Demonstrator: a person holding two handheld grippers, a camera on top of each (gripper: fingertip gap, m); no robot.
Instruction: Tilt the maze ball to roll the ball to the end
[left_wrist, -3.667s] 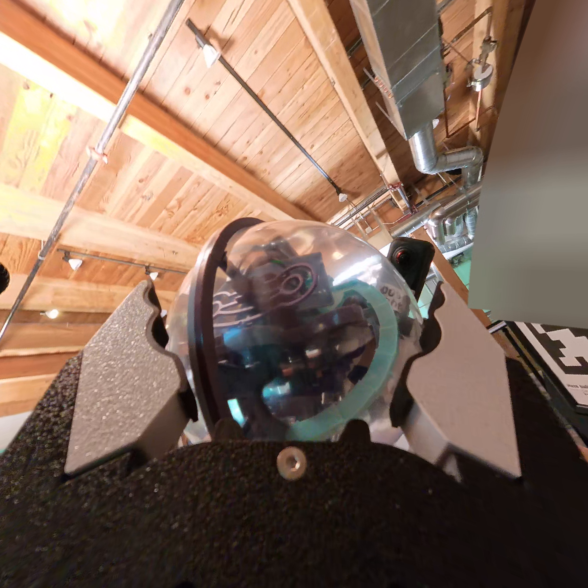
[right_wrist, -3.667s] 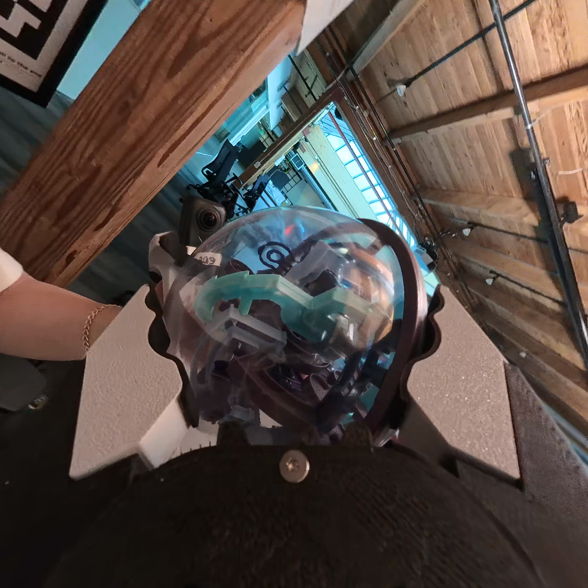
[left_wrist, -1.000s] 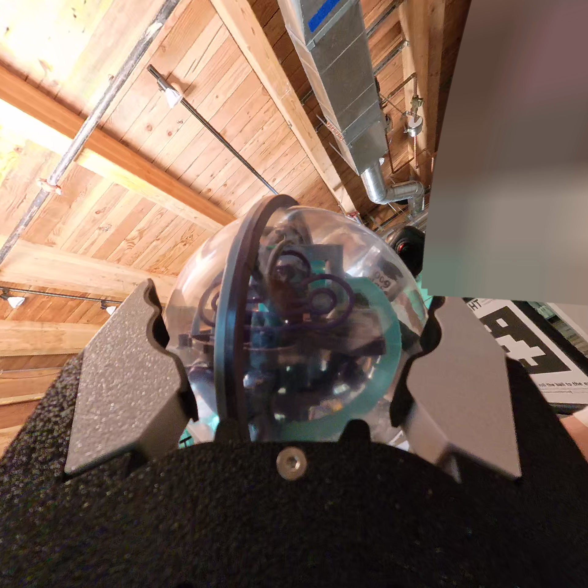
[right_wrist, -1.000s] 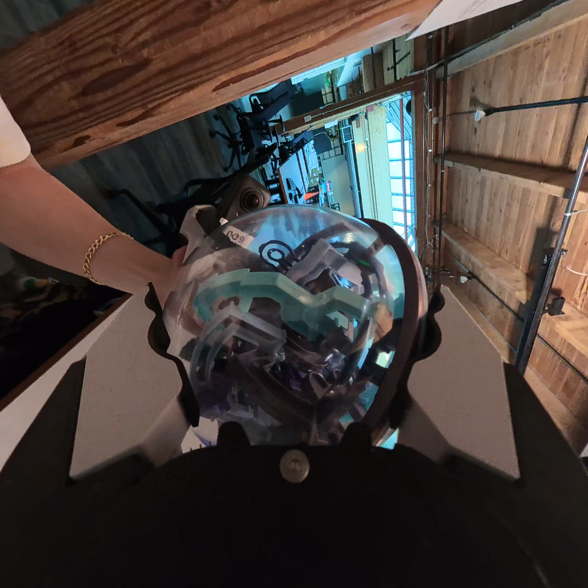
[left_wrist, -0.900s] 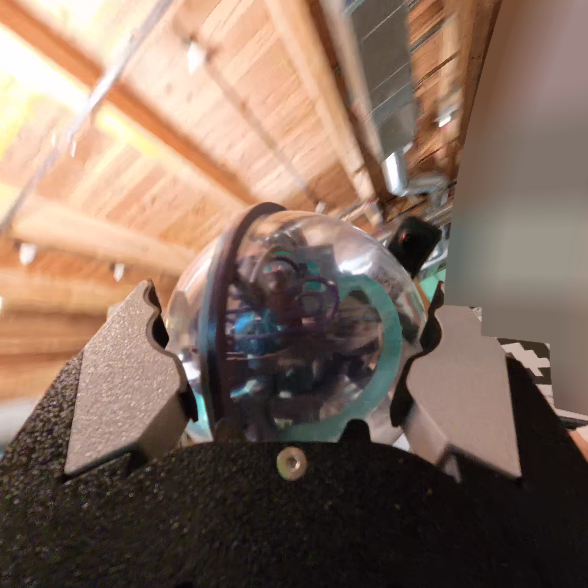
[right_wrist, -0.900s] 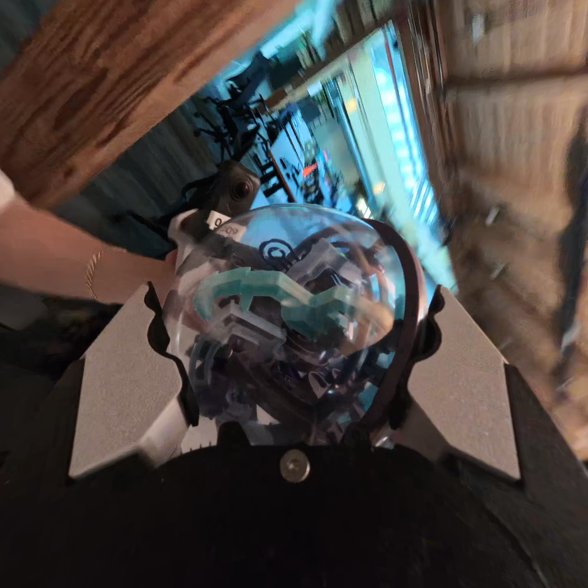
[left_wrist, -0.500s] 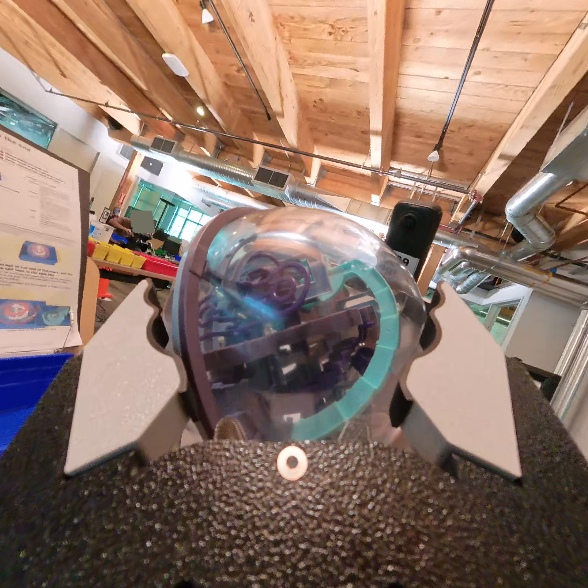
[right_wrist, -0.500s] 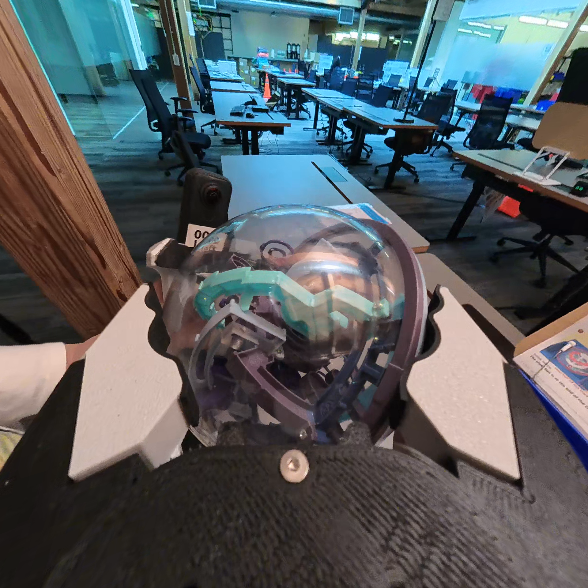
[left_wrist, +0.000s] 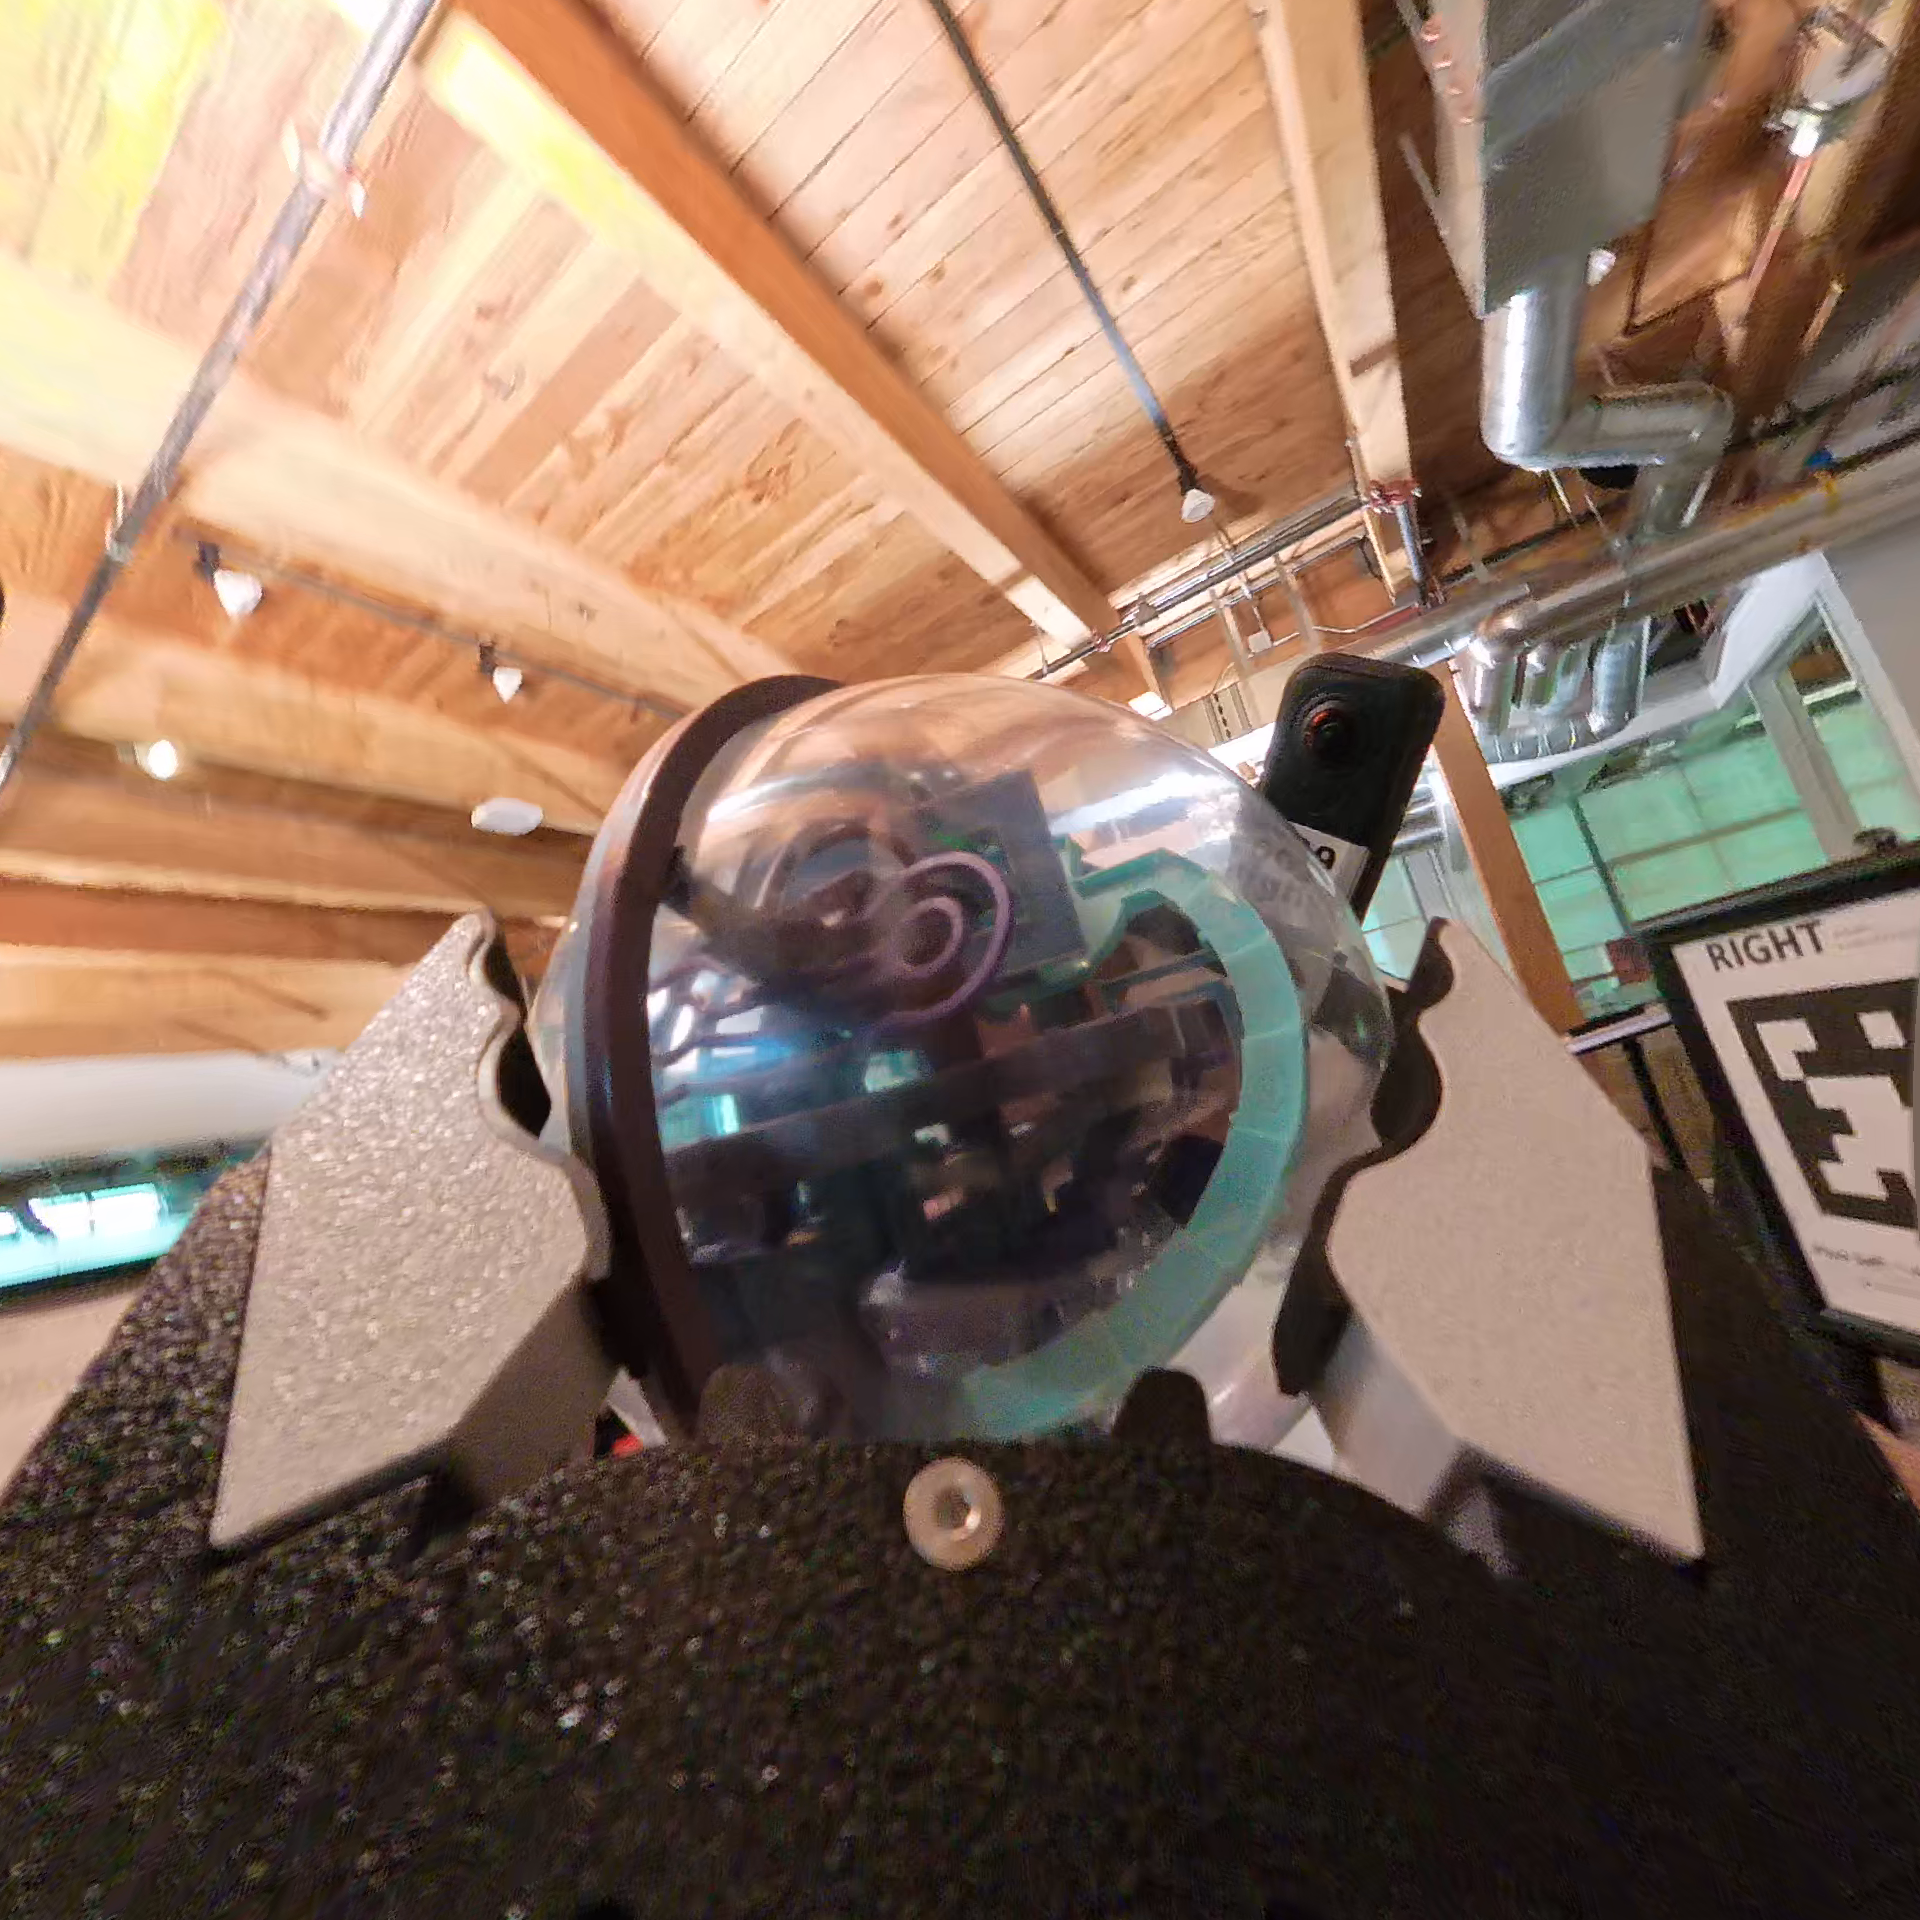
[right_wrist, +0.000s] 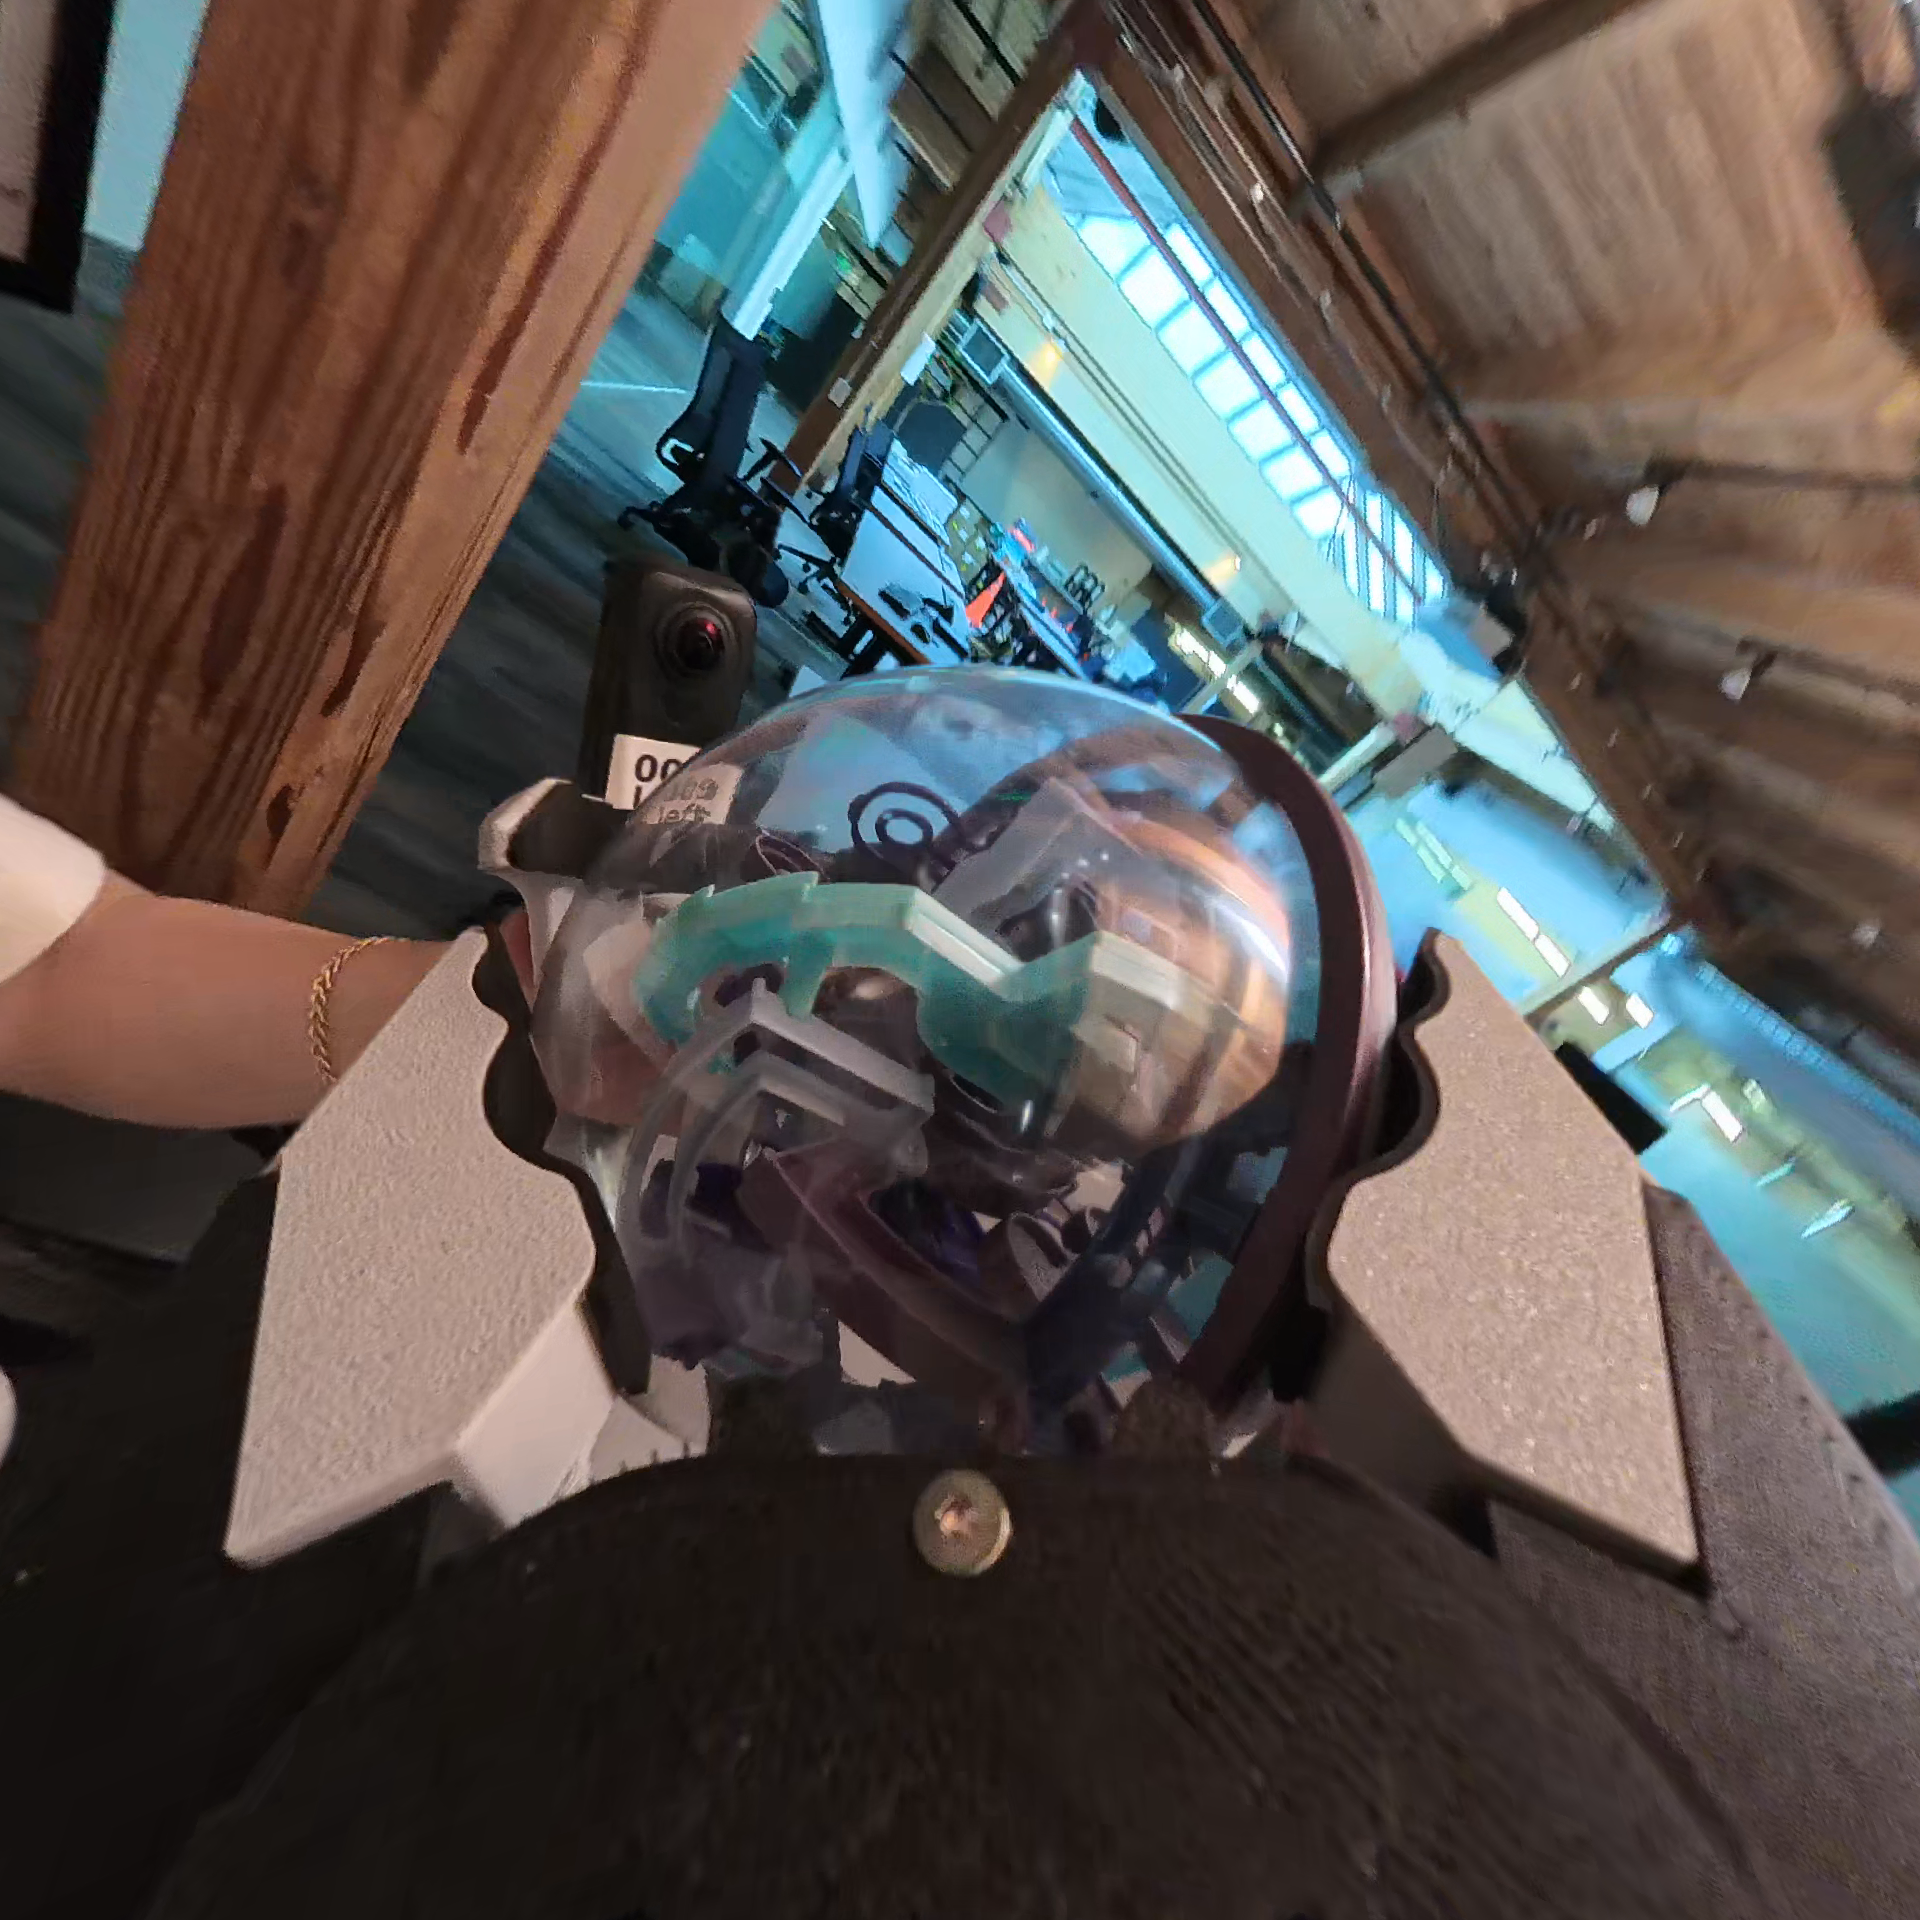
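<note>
both grippers, left gripper (left_wrist: 961, 997) and right gripper (right_wrist: 956, 997), clamp the maze ball (left_wrist: 935, 1039); tilt slowly, keeping pressure even.

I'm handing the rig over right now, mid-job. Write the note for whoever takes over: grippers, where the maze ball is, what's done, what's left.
Left gripper: fingers clamped on either side of the maze ball, pointing up toward the wooden ceiling.
Right gripper: gripping the same maze ball from the opposite side, view steeply rolled.
The maze ball is held in the air between both grippers, tilted.
Done: maze ball picked up, tilting under way.
Left: the small ball inside cannot be made out, so progress is unknown; find it first, then tilt toward the end.
</note>
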